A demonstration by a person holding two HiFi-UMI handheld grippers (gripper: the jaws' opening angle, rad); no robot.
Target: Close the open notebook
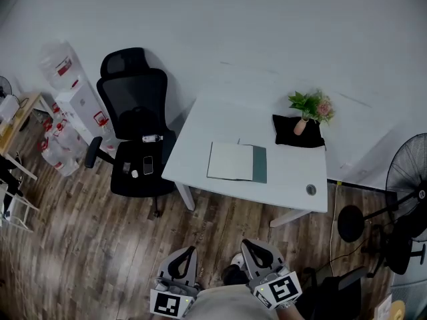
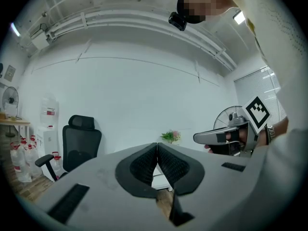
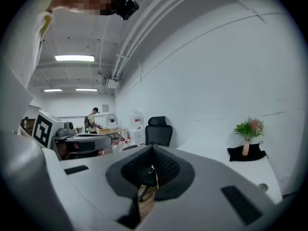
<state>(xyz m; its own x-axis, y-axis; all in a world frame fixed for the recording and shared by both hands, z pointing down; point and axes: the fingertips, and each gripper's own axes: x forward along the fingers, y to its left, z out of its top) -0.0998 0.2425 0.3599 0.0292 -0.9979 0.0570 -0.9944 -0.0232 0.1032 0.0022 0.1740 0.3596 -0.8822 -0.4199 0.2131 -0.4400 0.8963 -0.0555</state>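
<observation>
Room: white wall, wood-plank floor (image 1: 87, 245), and a white table (image 1: 200, 119) standing against the wall.
Notebook (image 1: 231, 161): lies open and flat near the middle of the table, pale pages up, with a green cover showing along its right side.
Left gripper (image 1: 191, 250): jaws closed on each other with nothing between them. It is held over the floor, short of the table's near edge.
Right gripper (image 1: 245, 244): jaws pressed together as well, and empty. It is near the left one, also over the floor.
Notebook to jaws: well apart from both. It lies ahead of them, past the table's near edge, roughly in line with the space between the two grippers.
Chair (image 1: 137, 122): a black office chair at the table's left end.
Flowers (image 1: 310, 105): in a small vase on a black cloth (image 1: 293, 137) at the table's far right corner.
Fan (image 1: 408, 175): stands on the floor to the right of the table.
</observation>
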